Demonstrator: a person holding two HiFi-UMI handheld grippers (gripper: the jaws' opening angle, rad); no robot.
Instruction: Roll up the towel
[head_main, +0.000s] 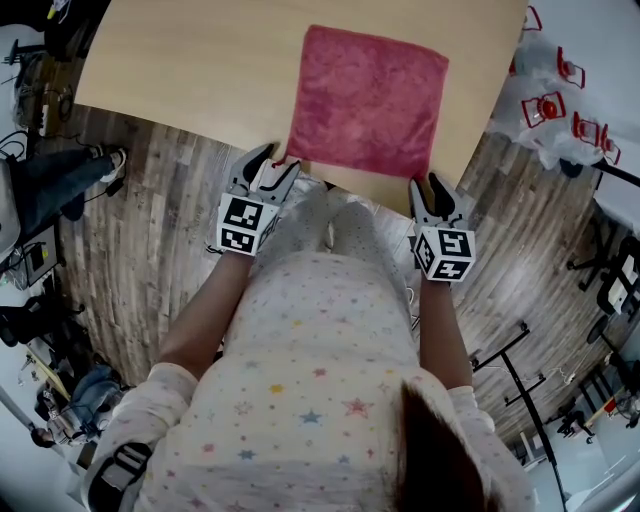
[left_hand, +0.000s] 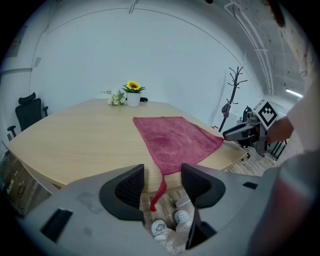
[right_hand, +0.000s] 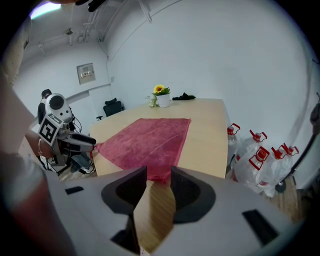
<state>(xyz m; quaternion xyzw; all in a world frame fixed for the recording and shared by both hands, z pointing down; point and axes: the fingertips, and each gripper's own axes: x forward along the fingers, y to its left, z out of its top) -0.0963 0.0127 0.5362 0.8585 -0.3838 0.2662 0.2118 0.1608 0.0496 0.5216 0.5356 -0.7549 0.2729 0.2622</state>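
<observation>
A red towel (head_main: 367, 100) lies flat and spread out on the light wooden table (head_main: 190, 70), its near edge along the table's front edge. My left gripper (head_main: 277, 167) hovers at the towel's near left corner, jaws open. In the left gripper view a red hanging loop (left_hand: 159, 190) dangles from that corner between the pads, touching neither. At the near right corner my right gripper (head_main: 432, 187) also stands open. In the right gripper view the towel's corner (right_hand: 159, 174) lies just ahead of the jaws, with only the table edge between them.
A potted sunflower (left_hand: 133, 94) stands at the table's far side. Several large water bottles (head_main: 555, 95) sit on the floor to the right. A coat stand (left_hand: 233, 97) and an office chair (left_hand: 27, 114) stand further off. My slippered feet (left_hand: 170, 222) are under the table's edge.
</observation>
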